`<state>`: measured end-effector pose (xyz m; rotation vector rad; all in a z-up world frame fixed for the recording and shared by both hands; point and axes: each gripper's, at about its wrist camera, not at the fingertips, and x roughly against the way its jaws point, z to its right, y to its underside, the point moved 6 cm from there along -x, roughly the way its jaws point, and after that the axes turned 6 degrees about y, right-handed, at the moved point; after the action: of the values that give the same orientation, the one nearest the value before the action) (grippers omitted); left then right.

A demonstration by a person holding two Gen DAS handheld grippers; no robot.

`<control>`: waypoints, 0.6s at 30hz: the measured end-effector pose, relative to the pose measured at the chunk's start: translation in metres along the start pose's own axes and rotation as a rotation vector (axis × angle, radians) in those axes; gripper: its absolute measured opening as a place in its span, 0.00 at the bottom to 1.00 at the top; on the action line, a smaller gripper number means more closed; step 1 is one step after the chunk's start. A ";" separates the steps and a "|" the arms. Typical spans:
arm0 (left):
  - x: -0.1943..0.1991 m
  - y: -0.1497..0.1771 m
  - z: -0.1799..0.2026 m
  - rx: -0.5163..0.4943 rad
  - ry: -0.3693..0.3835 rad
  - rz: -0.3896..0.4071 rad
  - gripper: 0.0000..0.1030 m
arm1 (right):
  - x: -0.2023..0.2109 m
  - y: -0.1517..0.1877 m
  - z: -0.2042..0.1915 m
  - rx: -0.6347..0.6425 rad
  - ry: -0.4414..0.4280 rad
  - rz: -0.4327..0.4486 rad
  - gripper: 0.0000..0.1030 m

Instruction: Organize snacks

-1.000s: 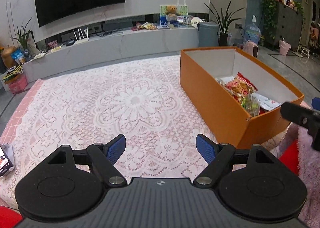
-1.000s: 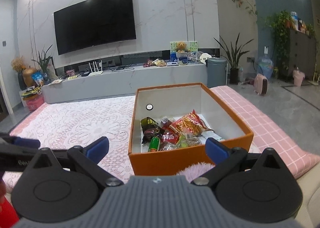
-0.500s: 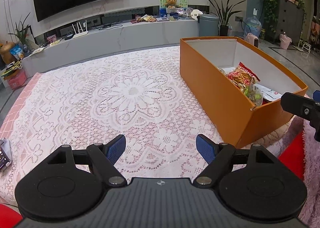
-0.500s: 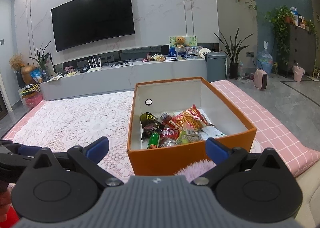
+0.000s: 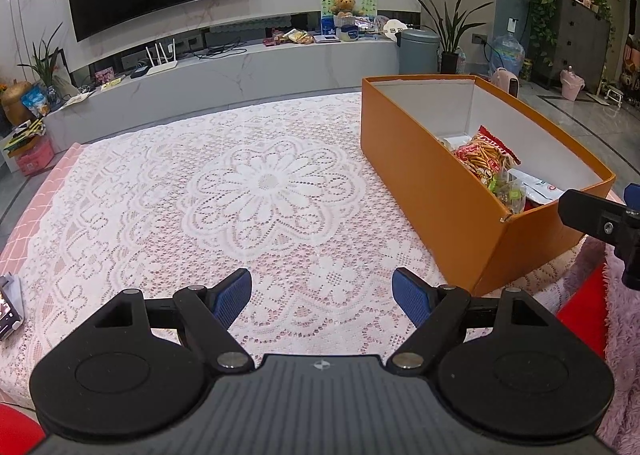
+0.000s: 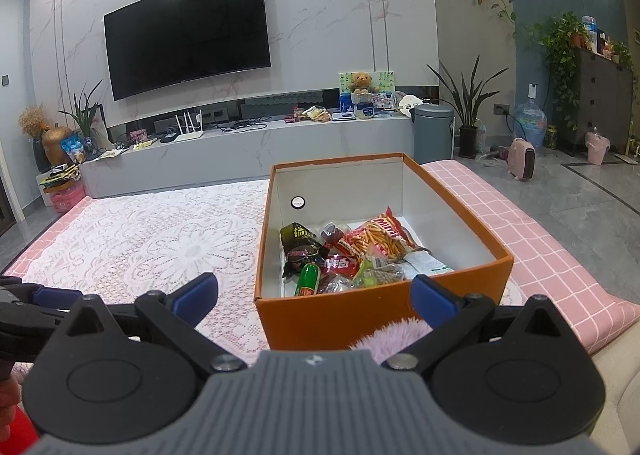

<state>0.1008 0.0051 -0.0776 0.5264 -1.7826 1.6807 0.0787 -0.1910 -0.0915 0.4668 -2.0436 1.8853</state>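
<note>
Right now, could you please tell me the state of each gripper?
Left gripper: open, holding nothing, above the lace tablecloth.
Right gripper: open, holding nothing, facing the orange box.

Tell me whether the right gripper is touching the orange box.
Cannot tell. In the right wrist view the right gripper is open and empty, and its fingers overlap the orange box's near wall, but no gap or contact shows plainly.
</note>
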 end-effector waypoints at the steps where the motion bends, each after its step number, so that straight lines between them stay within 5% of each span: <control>1: 0.000 0.000 0.000 -0.001 -0.001 0.000 0.91 | 0.000 0.000 0.000 0.001 0.000 -0.001 0.97; 18: 0.001 -0.002 0.000 0.009 -0.005 0.002 0.91 | -0.001 -0.001 0.001 0.015 -0.001 -0.007 0.97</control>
<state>0.1009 0.0053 -0.0755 0.5333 -1.7812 1.6907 0.0800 -0.1916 -0.0916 0.4785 -2.0277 1.8979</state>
